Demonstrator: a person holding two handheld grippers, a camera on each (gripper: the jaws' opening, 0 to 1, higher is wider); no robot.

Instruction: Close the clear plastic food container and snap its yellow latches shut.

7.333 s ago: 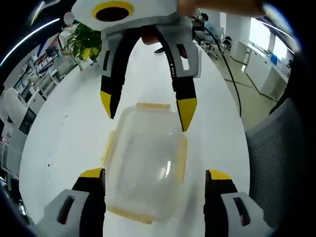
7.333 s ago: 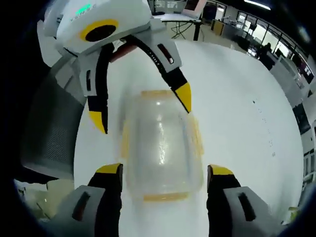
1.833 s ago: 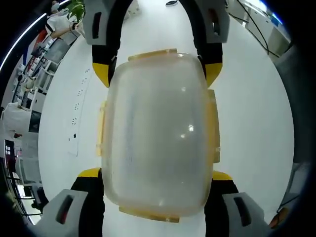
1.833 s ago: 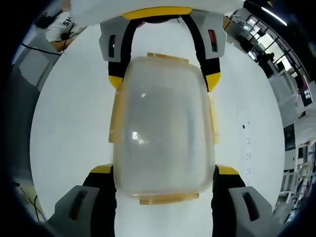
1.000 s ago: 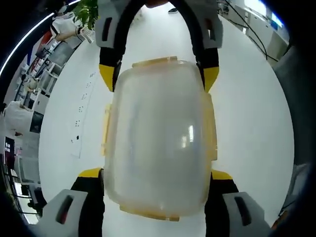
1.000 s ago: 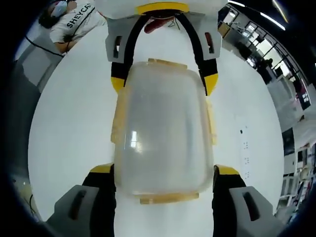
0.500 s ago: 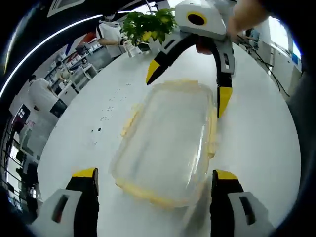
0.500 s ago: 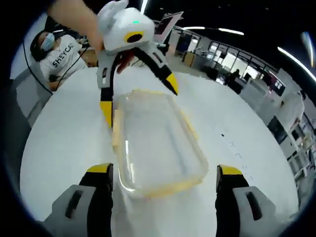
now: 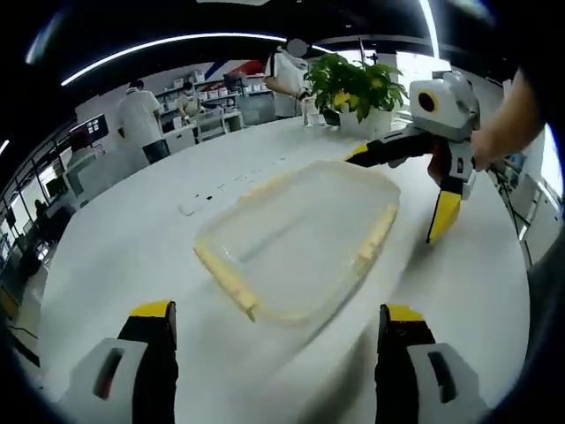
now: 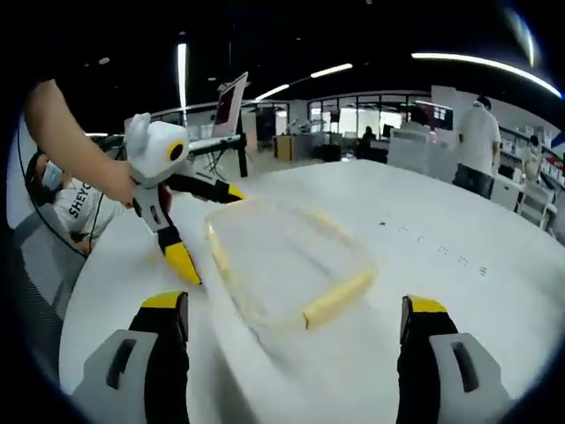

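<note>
The clear plastic container (image 9: 296, 238) lies on the white table (image 9: 132, 256) with its lid on and its yellow latches (image 9: 375, 234) flat along its edges. My left gripper (image 9: 275, 311) is open, short of the container's near end and holding nothing. At the far end my right gripper (image 9: 399, 185) is open too, its yellow tips just off the container's corner, held by a person's hand (image 9: 499, 132). In the right gripper view the container (image 10: 287, 256) lies ahead of my open right gripper (image 10: 294, 305). My left gripper (image 10: 207, 227) stands open beside its far left corner.
A potted plant (image 9: 357, 84) stands at the table's far edge. Past the table are people standing (image 9: 141, 119) and office desks. A seated person (image 10: 62, 203) and a monitor (image 10: 231, 97) are beyond the table in the right gripper view. The table drops off at its round edge (image 9: 521, 291).
Both grippers have drawn back and tilted up from straddling the container's two ends. Their jaws now stand off it. The container has stayed on the table.
</note>
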